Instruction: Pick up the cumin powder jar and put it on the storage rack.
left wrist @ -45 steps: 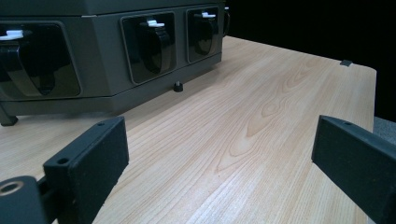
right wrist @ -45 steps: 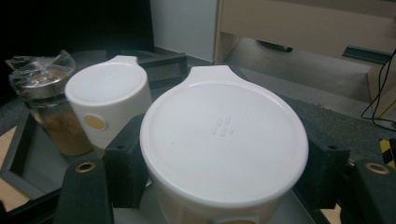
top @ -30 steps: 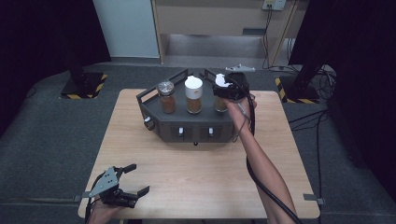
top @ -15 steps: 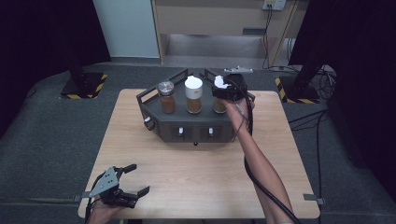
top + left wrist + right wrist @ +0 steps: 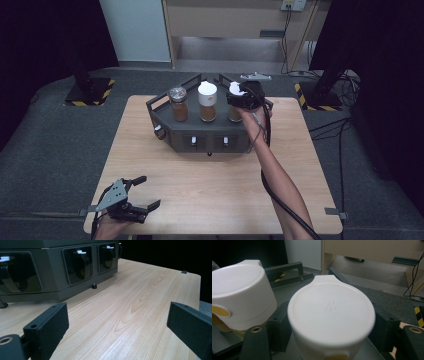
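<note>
Right-hand jar (image 5: 331, 315): white-capped, brown-filled, standing at the right end of a row of three on top of the dark rack (image 5: 165, 131) at the far side of the wooden table (image 5: 210, 190)

Right gripper (image 5: 242, 95): its two black jaws flank the jar's white cap (image 5: 235, 89), one on each side — they have just been opening, and from the gripper's own camera I cannot tell whether the pads press the cap or stand a hair off it

Right arm: stretched forward across the table from the person's side, forearm rising to the rack, wrist bent so the tool comes at the cap from the near side and slightly above

Left gripper (image 5: 131, 199): parked at the near left corner of the table, jaws spread wide with bare wood between them, pointing toward the rack's front face

Neighbours: the middle jar (image 5: 207, 101), also white-capped, stands just beside the right one; a metal-lidded jar (image 5: 178, 103) sits further left

Risk — tip: pulling the hand away while one pad drags on the cap could tilt the tall, narrow jar in its seat

Risk — knock: the left jaw sits in the narrow gap between the two white caps, so a sideways drift would nudge the middle jar

Risk — cable: the lead trailing along the forearm could snag the rack's rail
</note>
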Demonstrator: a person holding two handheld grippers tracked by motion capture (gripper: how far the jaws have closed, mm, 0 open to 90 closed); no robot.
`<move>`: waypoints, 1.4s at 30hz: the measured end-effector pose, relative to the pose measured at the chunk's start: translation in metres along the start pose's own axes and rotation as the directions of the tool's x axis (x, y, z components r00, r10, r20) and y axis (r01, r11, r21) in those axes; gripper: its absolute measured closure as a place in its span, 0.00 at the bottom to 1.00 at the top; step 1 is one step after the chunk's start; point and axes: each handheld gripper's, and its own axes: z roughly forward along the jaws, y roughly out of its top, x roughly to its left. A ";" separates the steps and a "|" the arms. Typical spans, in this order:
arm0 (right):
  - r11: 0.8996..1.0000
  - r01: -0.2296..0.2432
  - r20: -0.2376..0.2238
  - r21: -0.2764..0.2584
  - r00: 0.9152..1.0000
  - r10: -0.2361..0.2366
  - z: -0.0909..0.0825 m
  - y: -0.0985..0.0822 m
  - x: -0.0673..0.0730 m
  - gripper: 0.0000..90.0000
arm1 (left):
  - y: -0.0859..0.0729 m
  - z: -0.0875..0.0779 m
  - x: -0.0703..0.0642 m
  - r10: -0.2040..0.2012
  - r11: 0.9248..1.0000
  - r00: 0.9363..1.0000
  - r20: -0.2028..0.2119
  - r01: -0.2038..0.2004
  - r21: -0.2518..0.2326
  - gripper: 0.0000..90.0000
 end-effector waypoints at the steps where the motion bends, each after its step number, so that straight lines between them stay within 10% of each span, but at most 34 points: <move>1: 1.000 -0.003 0.001 -0.005 1.000 0.003 0.000 -0.001 -0.001 0.28 | 0.000 0.000 0.000 0.000 1.000 1.000 0.000 0.000 0.000 0.03; 7: 0.999 -0.020 -0.018 -0.046 1.000 0.019 -0.011 -0.003 -0.008 0.14 | 0.000 0.000 0.000 0.001 1.000 1.000 0.001 -0.001 0.001 0.03; 22: 0.987 0.057 -0.086 -0.147 0.994 -0.070 -0.060 0.000 -0.017 0.12 | 0.000 0.001 0.000 0.001 1.000 1.000 0.001 -0.001 0.002 0.03; 42: 0.971 0.118 -0.216 -0.208 0.963 -0.164 -0.119 -0.034 -0.024 0.12 | -0.003 -0.001 0.003 -0.028 0.999 1.000 -0.014 0.028 -0.017 0.03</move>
